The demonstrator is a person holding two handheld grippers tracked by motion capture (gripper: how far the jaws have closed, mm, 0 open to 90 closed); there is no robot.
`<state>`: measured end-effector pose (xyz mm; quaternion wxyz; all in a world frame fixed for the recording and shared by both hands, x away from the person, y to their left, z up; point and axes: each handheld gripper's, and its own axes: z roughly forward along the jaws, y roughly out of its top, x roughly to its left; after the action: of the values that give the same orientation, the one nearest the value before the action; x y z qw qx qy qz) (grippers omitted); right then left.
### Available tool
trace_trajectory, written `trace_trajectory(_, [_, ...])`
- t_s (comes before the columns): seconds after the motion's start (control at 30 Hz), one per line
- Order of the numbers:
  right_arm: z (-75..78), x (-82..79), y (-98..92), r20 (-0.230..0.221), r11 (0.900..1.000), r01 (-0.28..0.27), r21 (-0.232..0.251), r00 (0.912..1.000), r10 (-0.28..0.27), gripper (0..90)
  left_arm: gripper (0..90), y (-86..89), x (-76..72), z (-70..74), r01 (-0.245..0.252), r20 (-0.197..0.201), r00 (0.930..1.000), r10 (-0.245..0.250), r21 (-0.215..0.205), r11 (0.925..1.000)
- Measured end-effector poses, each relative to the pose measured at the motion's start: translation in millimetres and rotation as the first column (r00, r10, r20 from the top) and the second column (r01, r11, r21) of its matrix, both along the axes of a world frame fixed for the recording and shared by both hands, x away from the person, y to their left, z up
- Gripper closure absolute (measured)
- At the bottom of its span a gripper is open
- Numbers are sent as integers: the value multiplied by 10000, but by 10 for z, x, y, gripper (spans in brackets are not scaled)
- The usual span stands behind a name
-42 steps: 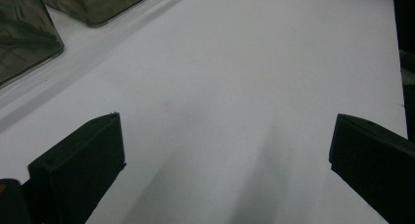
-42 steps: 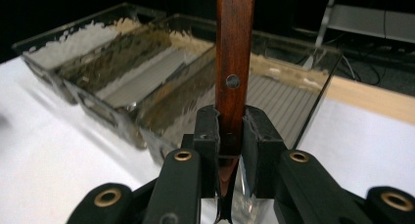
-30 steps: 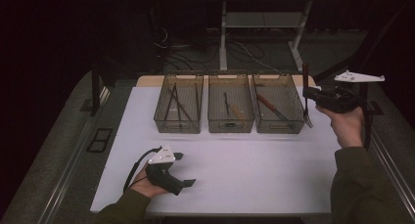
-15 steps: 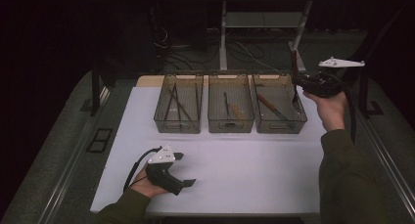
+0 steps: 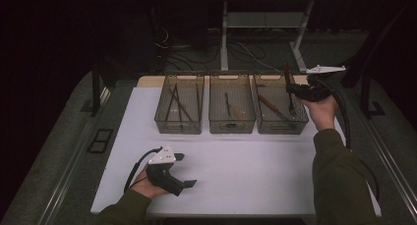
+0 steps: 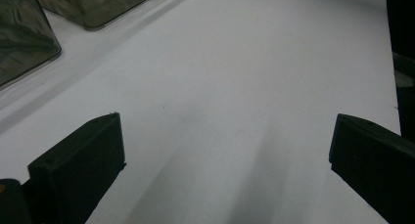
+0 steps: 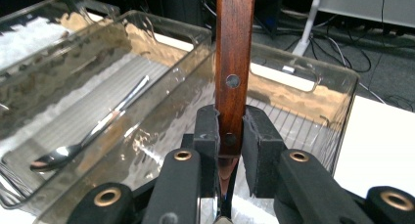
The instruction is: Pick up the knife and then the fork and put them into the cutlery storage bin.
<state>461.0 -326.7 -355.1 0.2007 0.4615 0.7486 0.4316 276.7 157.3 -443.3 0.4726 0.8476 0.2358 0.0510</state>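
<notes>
The right gripper (image 7: 230, 136) pinches a wooden-handled fork (image 7: 235, 62) upright over the bin (image 5: 280, 104) nearest the counter's far right corner, probably to drop it beside the similar utensil already inside. Three clear bins line the far edge. The left gripper (image 5: 184, 170) rests spread and empty near the front left corner.

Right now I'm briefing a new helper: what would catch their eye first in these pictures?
The right gripper clamps a wooden-handled utensil upright over the rightmost bin of three clear bins at the table's far edge. The left gripper rests open on the white table, near side.
</notes>
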Motion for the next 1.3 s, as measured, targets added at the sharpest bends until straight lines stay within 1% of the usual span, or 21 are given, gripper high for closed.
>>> trace_trajectory(0.13, [-73, 7, 3, -171, 9999, 45, -131, 9998, -47, 776, 0, 0, -1, 1, 6, -1, 10000, -6, 2, 10000])
trace_trajectory(0.27, [-164, 15, -11, -573, 9996, 42, -275, 9983, -58, 775, 0, -2, 0, 0, 8, -2, 10000, -8, 3, 10000])
trace_trajectory(0.33, [-215, 18, 12, -894, 9984, 50, -566, 9959, -101, 775, 0, -3, 0, -1, 2, -3, 10000, -2, 1, 10000])
trace_trajectory(0.4, [-247, 24, 26, -1043, 9969, 4, -785, 9945, -86, 775, 0, -3, -1, 0, 5, -1, 10000, -5, 2, 10000])
trace_trajectory(0.47, [-266, 30, 37, -1175, 9950, -4, -995, 9930, -113, 775, 0, -3, 1, -2, 4, -2, 10000, -4, 3, 10000])
trace_trajectory(0.53, [-275, 38, 46, -1189, 9943, -32, -1067, 9929, -95, 775, 0, -3, 2, -2, 4, -6, 10000, -4, -2, 10000])
trace_trajectory(0.7, [-294, 63, 75, -1532, 9928, -155, -1191, 9882, -29, 773, 0, -3, 0, -1, 5, -4, 10000, -5, -5, 10000])
trace_trajectory(0.73, [-299, 71, 81, -1504, 9915, -211, -1283, 9886, 16, 771, 0, -3, 1, -1, 7, -1, 10000, -7, 0, 10000])
trace_trajectory(0.77, [-303, 73, 93, -1600, 9903, -218, -1371, 9871, -5, 763, 0, -3, 0, -1, 7, -2, 10000, -7, -4, 10000])
trace_trajectory(0.8, [-314, 81, 100, -1584, 9882, -248, -1513, 9874, 5, 736, 0, -3, 0, 0, 8, -3, 10000, -8, 1, 10000])
trace_trajectory(0.87, [-331, 89, 106, -1716, 9904, -309, -1347, 9851, 74, 656, 0, -3, 0, 0, 8, -3, 10000, -8, -4, 10000])
trace_trajectory(0.93, [-336, 93, 109, -1703, 9901, -290, -1375, 9854, 53, 621, 0, -3, 0, -1, 8, -3, 10000, -8, -8, 10000])
trace_trajectory(1.07, [-334, 89, 112, -1747, 9921, -247, -1229, 9846, 29, 551, 0, -4, 0, -1, 4, -1, 10000, -4, -2, 10000])
trace_trajectory(1.13, [-327, 88, 113, -1756, 9936, -223, -1105, 9845, 26, 491, 0, -3, 1, -2, 7, 0, 10000, -7, 2, 10000])
trace_trajectory(1.2, [-316, 84, 114, -1688, 9938, -105, -1110, 9856, -84, 445, 0, -4, 2, -2, 3, -1, 10000, -3, -7, 10000])
trace_trajectory(1.27, [-305, 77, 110, -1650, 9952, -77, -972, 9863, -85, 400, 0, -4, 4, -4, -4, -14, 10000, 4, 4, 10000])
trace_trajectory(1.3, [-294, 71, 108, -1645, 9966, -43, -822, 9863, -93, 377, 0, -5, 5, -4, -11, -20, 10000, 11, 2, 10000])
